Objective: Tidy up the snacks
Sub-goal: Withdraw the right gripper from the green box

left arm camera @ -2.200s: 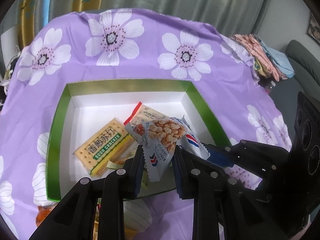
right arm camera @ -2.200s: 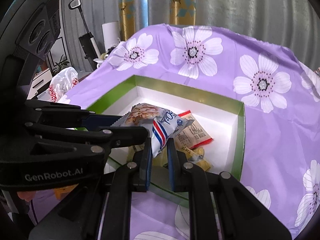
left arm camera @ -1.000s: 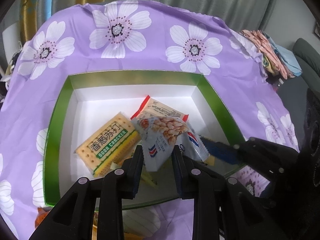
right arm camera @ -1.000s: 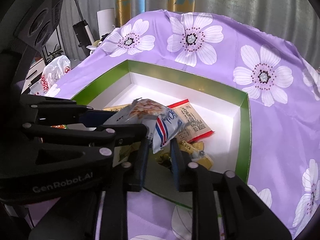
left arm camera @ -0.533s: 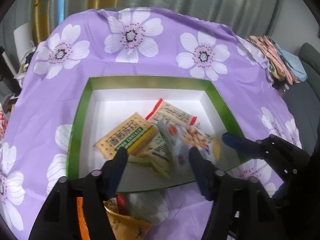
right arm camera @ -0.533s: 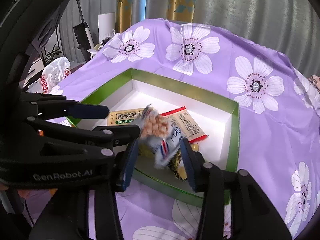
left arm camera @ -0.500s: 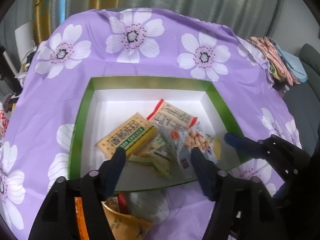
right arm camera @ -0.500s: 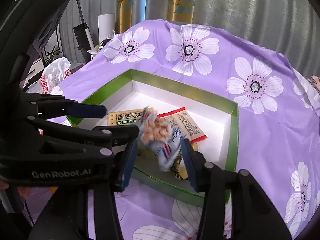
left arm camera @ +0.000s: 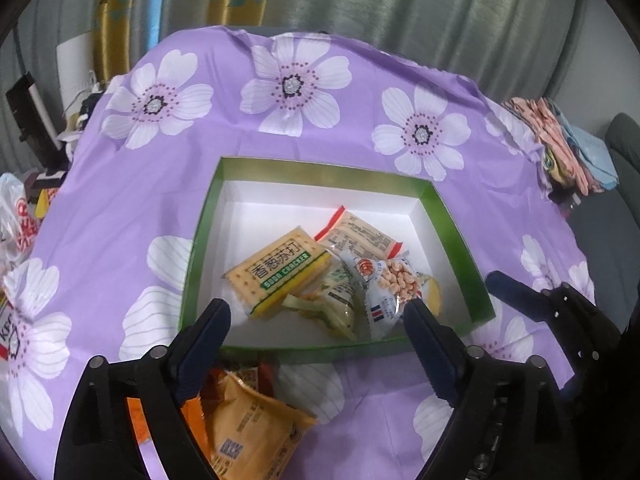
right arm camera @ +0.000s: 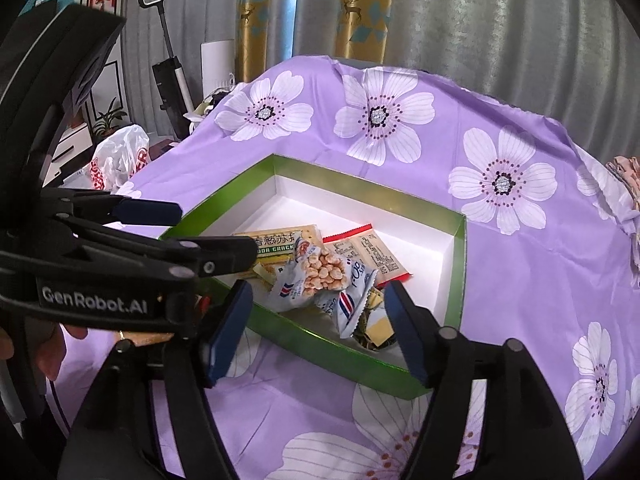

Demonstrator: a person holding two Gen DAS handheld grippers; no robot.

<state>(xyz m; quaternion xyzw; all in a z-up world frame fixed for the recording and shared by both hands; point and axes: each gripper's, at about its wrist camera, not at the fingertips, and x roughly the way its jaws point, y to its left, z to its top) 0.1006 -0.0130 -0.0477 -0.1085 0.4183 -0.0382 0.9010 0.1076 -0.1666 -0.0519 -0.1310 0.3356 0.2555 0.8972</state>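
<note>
Dropped from both grippers, the peanut pack (left arm camera: 390,284) lies lower centre in the box (left arm camera: 452,236); left gripper (left arm camera: 316,320) and right gripper (right arm camera: 318,312) have just been opening, now wide and empty; light, crinkly, best pinched at a sealed edge.

Both grippers (left arm camera: 316,312) (right arm camera: 316,304) wide apart, empty

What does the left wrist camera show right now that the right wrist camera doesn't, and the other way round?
Only the left wrist view shows the orange snack packets lying outside the box, near its front wall.

Only the right wrist view shows the upright vacuum cleaner by the curtains and fingers of the person's hand.

Both show the green cardboard box on the purple flowered tablecloth, with the soda cracker pack and white peanut bag lying inside. The left gripper and right gripper are open, jaws just widened, holding nothing.
</note>
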